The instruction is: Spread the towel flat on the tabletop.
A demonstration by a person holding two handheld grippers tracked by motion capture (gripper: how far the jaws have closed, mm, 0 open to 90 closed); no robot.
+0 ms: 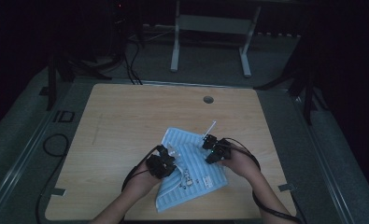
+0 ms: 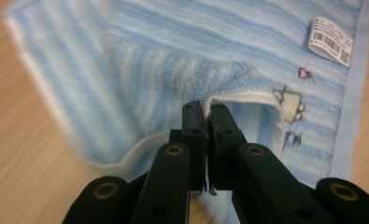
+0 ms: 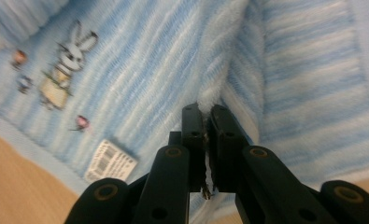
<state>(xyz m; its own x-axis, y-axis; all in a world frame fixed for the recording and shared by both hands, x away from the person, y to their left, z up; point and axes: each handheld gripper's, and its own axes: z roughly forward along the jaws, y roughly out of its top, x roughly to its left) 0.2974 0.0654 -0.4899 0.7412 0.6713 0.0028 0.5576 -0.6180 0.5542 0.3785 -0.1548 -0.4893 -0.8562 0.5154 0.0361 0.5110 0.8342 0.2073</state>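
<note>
The light-blue striped terry towel with a rabbit print (image 1: 191,170) lies at the near middle of the pale wooden table (image 1: 126,121), and I have both tools engaged: the left gripper (image 2: 205,112) and the right gripper (image 3: 204,112) each have jaws pressed together, pinching a raised towel edge. I judge the fold begun but unfinished, as one layer is doubled over and remains unflattened. Beyond the table, dark grey floor, cables and a white frame (image 1: 210,32) stand in a dim room.

Towel (image 2: 140,56) pale blue-white stripes, rabbit print; tongs (image 2: 207,122) black
</note>
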